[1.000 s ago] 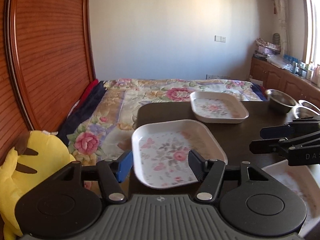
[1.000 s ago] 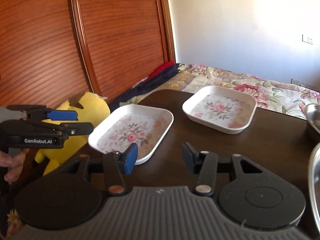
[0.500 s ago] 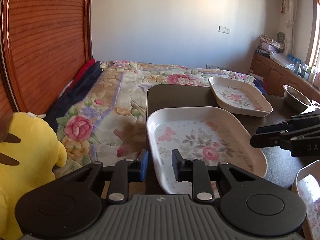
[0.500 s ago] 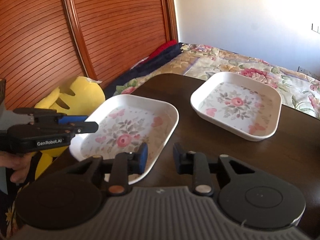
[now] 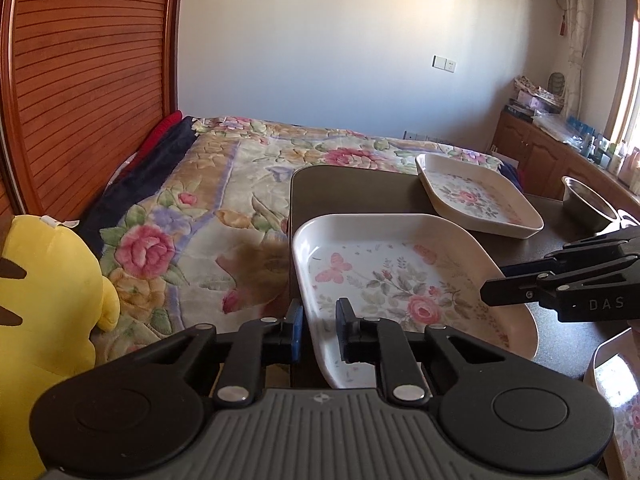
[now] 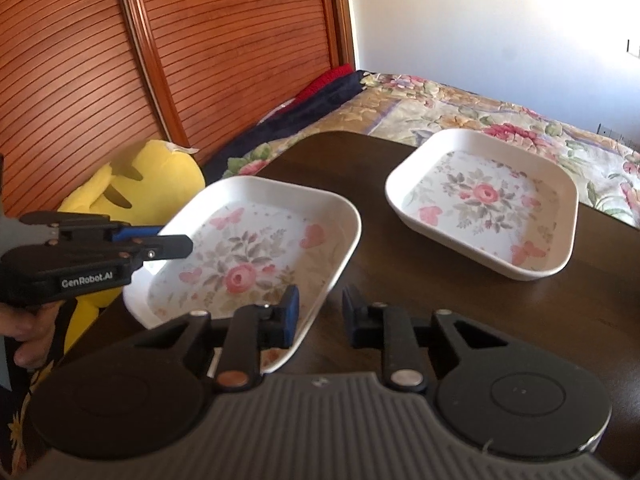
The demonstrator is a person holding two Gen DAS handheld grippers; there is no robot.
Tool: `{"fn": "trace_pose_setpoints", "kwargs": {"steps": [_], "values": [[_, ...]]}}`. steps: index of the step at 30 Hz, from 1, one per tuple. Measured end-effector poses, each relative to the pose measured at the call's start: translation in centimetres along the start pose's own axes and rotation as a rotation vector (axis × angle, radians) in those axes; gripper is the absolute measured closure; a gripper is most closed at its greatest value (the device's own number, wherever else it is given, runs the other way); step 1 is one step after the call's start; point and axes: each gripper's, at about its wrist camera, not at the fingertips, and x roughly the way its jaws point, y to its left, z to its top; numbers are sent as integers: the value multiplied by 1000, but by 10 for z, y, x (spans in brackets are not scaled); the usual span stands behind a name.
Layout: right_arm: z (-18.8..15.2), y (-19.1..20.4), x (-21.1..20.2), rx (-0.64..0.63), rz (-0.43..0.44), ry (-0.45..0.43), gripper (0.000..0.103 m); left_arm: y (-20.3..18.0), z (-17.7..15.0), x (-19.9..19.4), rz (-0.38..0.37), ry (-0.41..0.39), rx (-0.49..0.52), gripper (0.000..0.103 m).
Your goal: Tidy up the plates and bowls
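Note:
A white floral plate (image 5: pixel 400 280) (image 6: pixel 248 248) lies at the near left corner of the dark table (image 5: pixel 352 188) (image 6: pixel 440 280), jutting past the edge. My left gripper (image 5: pixel 319 332) (image 6: pixel 176 240) is shut on its left rim. My right gripper (image 6: pixel 320 314) (image 5: pixel 496 284) is shut on the opposite rim, one finger inside the plate and one outside. A second matching plate (image 5: pixel 472 200) (image 6: pixel 484 200) rests farther back on the table, apart from both grippers.
A metal bowl (image 5: pixel 584 200) stands at the table's far right, and another floral plate (image 5: pixel 616 380) shows at the lower right. Left of the table are a yellow plush toy (image 5: pixel 40 300) (image 6: pixel 140 176) and a flowered bed (image 5: pixel 240 184). A hand (image 6: pixel 24 336) holds the left gripper.
Both grippers moved in onto the near plate and narrowed from wide open until their fingers pinch its opposite rims. The far plate has not moved.

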Motion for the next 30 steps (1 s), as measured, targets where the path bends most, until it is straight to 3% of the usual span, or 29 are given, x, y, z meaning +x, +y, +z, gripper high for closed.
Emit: {"fn": "trace_pose_setpoints", "kwargs": {"steps": [6, 8, 30], "values": [[-3, 0, 1, 8, 8, 3, 83, 0, 0, 1, 0, 0, -1, 87], [-2, 0, 2, 7, 8, 4, 88, 0, 0, 1, 1, -1, -3, 89], [-6, -14, -25, 28, 12, -40, 89, -24, 1, -22, -14, -12, -8, 90]]}}
